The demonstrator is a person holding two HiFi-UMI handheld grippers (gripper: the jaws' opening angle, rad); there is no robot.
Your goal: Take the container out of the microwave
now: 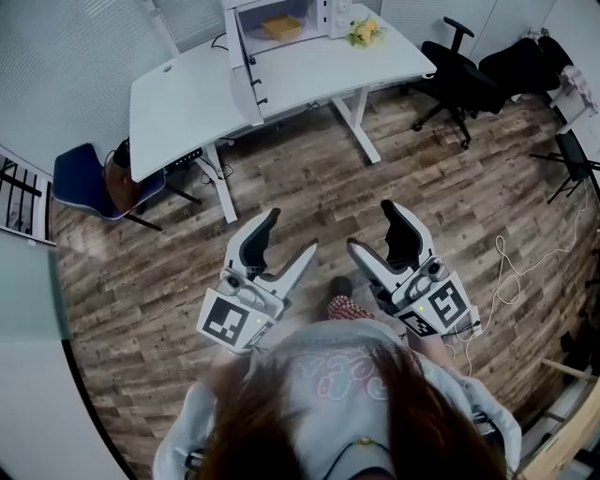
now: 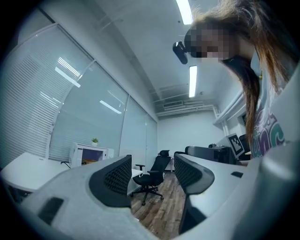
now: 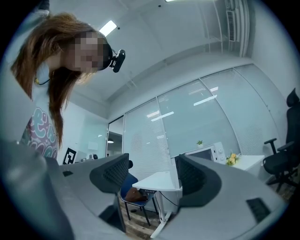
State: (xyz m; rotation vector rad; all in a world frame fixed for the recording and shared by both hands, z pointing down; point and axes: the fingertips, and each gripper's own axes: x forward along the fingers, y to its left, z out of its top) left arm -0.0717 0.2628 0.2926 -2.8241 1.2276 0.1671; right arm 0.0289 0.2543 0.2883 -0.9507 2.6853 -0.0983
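Looking down in the head view, both tools hang over the wood floor (image 1: 309, 178) in the lower middle of the frame, well apart from the white desk (image 1: 178, 94) at the top. The left gripper (image 1: 291, 234) and the right gripper (image 1: 372, 228) each have their jaws spread wide with nothing between them. At the top centre the microwave (image 1: 281, 23) stands on the desk with its door (image 1: 246, 75) swung open, and the container (image 1: 281, 25), a small yellowish shape, sits inside on the oven floor. Flowers (image 1: 364, 31) lie just beside the microwave, to its right.

In the left gripper view the jaws stand apart and empty, framing a black chair (image 2: 152, 176). The microwave shows small at the left edge of the frame.

In the right gripper view the jaws are likewise wide and bare, with a blue chair (image 3: 136, 194) under the desk between them and the microwave at the right.

The container is too small to read its material. It looks shallow and is probably light, perhaps thin-walled, so a firm pinch could buckle it. Its near rim or side wall seems the best place to grip, and it should be carried level.
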